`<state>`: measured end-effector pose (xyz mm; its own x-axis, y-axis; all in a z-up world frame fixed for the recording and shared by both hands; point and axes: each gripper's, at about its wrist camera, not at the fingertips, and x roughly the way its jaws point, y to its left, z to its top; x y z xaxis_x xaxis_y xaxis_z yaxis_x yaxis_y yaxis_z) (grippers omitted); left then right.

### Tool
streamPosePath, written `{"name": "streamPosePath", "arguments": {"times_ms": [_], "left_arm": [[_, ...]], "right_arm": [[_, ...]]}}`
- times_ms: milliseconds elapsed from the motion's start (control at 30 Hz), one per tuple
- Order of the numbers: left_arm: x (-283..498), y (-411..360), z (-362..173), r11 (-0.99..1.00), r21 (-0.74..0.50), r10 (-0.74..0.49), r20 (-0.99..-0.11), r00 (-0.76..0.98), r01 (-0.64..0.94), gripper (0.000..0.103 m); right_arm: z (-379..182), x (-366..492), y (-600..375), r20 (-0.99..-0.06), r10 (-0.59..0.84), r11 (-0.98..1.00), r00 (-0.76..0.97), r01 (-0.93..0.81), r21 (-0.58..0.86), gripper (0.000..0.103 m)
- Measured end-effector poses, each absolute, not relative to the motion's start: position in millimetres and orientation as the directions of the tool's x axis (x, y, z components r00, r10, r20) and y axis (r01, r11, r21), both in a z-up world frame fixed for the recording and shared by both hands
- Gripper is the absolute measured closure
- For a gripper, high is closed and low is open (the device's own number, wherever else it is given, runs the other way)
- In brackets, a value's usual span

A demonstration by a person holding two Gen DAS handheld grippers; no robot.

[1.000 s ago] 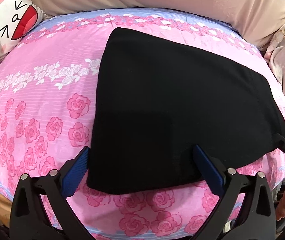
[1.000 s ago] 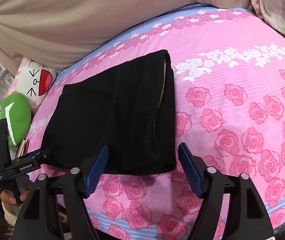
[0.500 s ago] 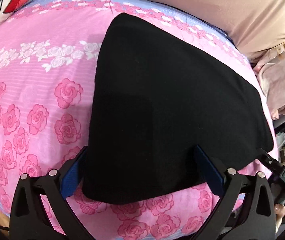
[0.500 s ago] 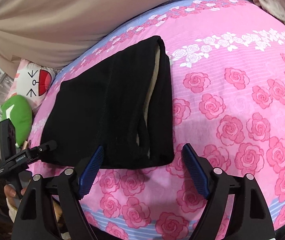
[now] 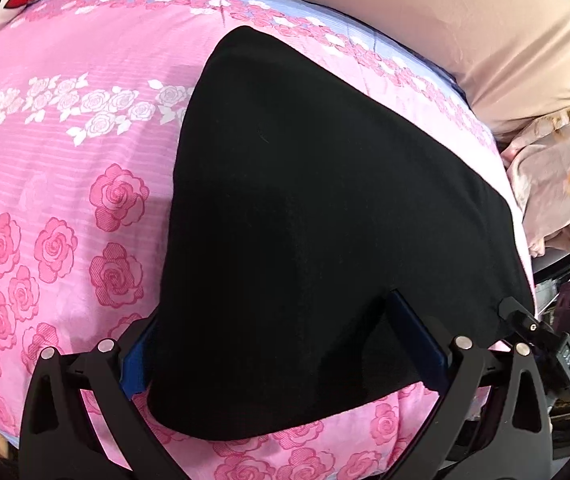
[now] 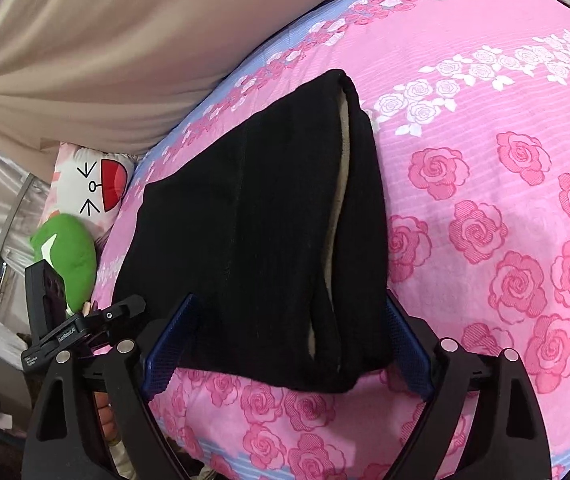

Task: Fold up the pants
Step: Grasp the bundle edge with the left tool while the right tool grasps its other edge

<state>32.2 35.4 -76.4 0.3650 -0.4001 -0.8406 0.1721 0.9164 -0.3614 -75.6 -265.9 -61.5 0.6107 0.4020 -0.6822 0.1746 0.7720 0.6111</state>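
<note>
The black pants [image 5: 325, 240] lie folded in a flat block on the pink rose-print bed cover [image 5: 65, 200]. My left gripper [image 5: 281, 352] is open, its blue-padded fingers straddling the near left corner of the fold. In the right wrist view the pants [image 6: 253, 232] show a beige lining along the folded waist edge. My right gripper [image 6: 289, 340] is open and straddles the near right corner. Each gripper shows at the edge of the other's view.
A beige sheet [image 5: 445, 20] rises behind the bed. A cartoon-face pillow [image 6: 97, 184] and a green plush [image 6: 69, 252] lie at the bed's left end. A floral quilt [image 5: 557, 176] is bunched at the right end. The bed's near edge is just below the grippers.
Both grippers have moved forward and lower onto the near edge of the folded pants, so the fabric now lies between the open fingers. The pants have not moved.
</note>
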Motion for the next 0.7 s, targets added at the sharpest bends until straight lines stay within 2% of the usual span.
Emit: {"name": "streamPosePath", "arguments": {"times_ms": [100,133,167,200,233,300,367,400,433,500,567,633,700], "left_arm": [[31.1,28.1,-76.8,0.926,-0.329,-0.376,-0.843,0.385,0.183,0.005],[30.1,24.4,-77.1,0.932,-0.307,-0.360,-0.846,0.393,0.192,0.010],[28.3,22.2,-75.5,0.936,-0.290,-0.348,-0.844,0.407,0.199,0.017],[26.6,19.4,-72.9,0.933,-0.290,-0.355,-0.839,0.412,0.213,0.031],[24.6,17.4,-67.2,0.932,-0.288,-0.358,-0.834,0.421,0.221,0.037],[23.0,20.1,-58.7,0.930,-0.287,-0.361,-0.825,0.434,0.228,0.055],[17.2,27.8,-46.3,0.921,-0.309,-0.385,-0.810,0.442,0.237,0.064],[12.8,33.1,-41.3,0.919,-0.312,-0.390,-0.804,0.449,0.240,0.071],[5.8,39.3,-31.3,0.915,-0.318,-0.400,-0.792,0.461,0.247,0.073],[-2.1,43.9,-24.2,0.908,-0.326,-0.414,-0.792,0.450,0.262,0.072],[-6.7,47.9,-30.1,0.908,-0.320,-0.410,-0.812,0.416,0.269,0.064],[-6.4,44.4,-42.4,0.925,-0.273,-0.365,-0.836,0.411,0.265,0.052],[-1.5,45.9,-58.6,0.934,-0.274,-0.344,-0.858,0.381,0.228,0.024]], "right_arm": [[-61.6,-74.4,-262.1,-0.671,0.393,0.773,0.629,0.168,0.611,0.013],[-60.2,-73.5,-258.0,-0.675,0.374,0.793,0.636,0.159,0.589,0.024],[-60.3,-73.5,-256.3,-0.682,0.357,0.805,0.638,0.161,0.571,0.046],[-58.7,-73.3,-253.6,-0.681,0.355,0.813,0.640,0.148,0.563,0.054],[-55.4,-74.2,-253.0,-0.666,0.373,0.806,0.646,0.130,0.578,0.062],[-44.4,-78.2,-251.7,-0.651,0.372,0.810,0.662,0.111,0.576,0.065],[-33.0,-83.9,-250.1,-0.633,0.382,0.808,0.674,0.089,0.582,0.066],[-28.2,-87.5,-249.1,-0.625,0.390,0.806,0.676,0.078,0.587,0.067],[-22.8,-92.0,-247.9,-0.618,0.397,0.806,0.678,0.065,0.588,0.067],[-13.4,-105.4,-245.5,-0.614,0.403,0.810,0.679,0.048,0.585,0.067],[-17.1,-114.9,-247.1,-0.634,0.402,0.812,0.661,0.062,0.580,0.064],[-32.8,-116.9,-252.3,-0.673,0.390,0.818,0.628,0.100,0.567,0.059],[-55.7,-117.2,-262.9,-0.696,0.389,0.792,0.604,0.166,0.587,0.049]]}}
